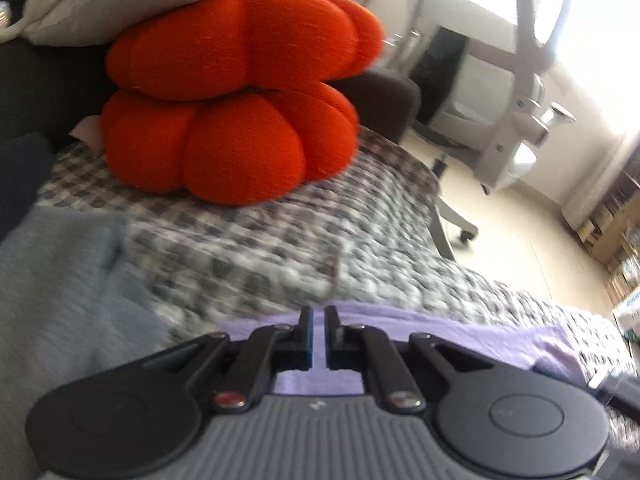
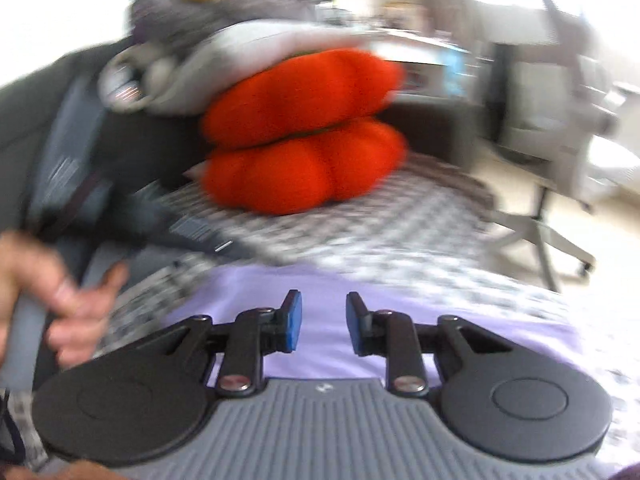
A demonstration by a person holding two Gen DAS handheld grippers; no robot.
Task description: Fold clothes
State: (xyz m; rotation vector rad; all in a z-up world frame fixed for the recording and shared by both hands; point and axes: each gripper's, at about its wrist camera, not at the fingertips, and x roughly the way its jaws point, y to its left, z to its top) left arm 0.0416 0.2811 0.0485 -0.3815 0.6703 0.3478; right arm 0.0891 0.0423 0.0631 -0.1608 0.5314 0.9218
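A lavender garment (image 1: 460, 336) lies flat on the checked bedspread (image 1: 248, 248). In the left wrist view my left gripper (image 1: 319, 312) sits at the garment's far edge, its jaws drawn to a narrow slit with lavender fabric showing between them. The right wrist view is blurred; there my right gripper (image 2: 323, 300) hovers open over the middle of the lavender garment (image 2: 320, 280), nothing between its blue pads (image 2: 291, 324). A grey-blue garment (image 1: 52, 280) lies to the left on the bed.
Two stacked orange pumpkin cushions (image 1: 236, 92) sit at the back under a white pillow (image 1: 120, 4). A grey office chair (image 1: 520, 92) stands on the pale floor at right. A person's hand (image 2: 44, 292) holds the other gripper at left.
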